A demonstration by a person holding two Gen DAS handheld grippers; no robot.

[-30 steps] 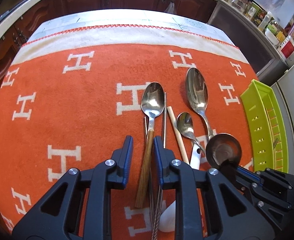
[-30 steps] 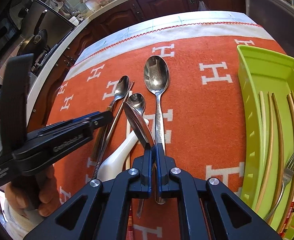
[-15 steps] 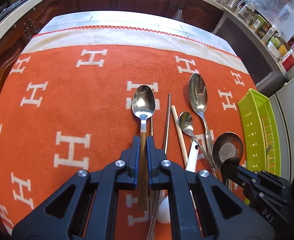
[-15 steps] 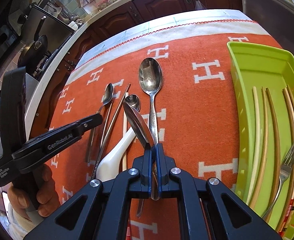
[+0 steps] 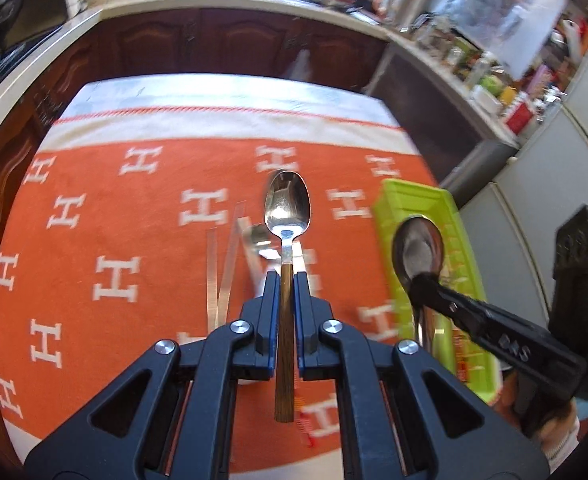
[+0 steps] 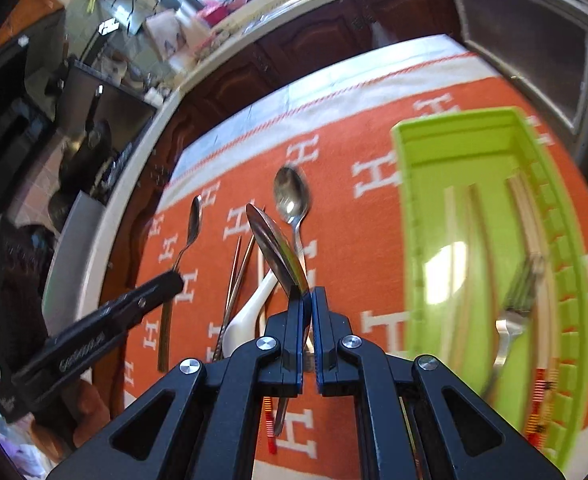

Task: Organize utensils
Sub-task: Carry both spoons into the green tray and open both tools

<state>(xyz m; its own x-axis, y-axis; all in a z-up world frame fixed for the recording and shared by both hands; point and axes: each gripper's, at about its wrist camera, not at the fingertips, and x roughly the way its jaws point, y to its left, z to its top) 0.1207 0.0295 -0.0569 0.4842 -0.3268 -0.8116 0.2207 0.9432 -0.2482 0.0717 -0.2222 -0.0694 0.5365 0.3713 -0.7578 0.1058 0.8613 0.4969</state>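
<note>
Above the orange cloth we now carry two spoons at once. A second ago our left gripper sat low with its fingers spread either side of the wood-handled spoon; half a second ago they pressed together on the handle; now the spoon is off the cloth, pinched at the wood, bowl forward. Our right gripper stays clamped on the steel spoon, as in both earlier frames, and the view has swung toward the green tray.

Relative to the tray: the steel spoon hangs just left of its near wall; the wood-handled spoon is further left, over the cloth. Tray contents: chopsticks and a fork. Left of the tray, on the cloth: a large spoon, metal chopsticks, a white ladle-spoon.

Judgement: both picks are done; transport to the tray comes next. Motion blur is heavy, so fine positions are uncertain.
</note>
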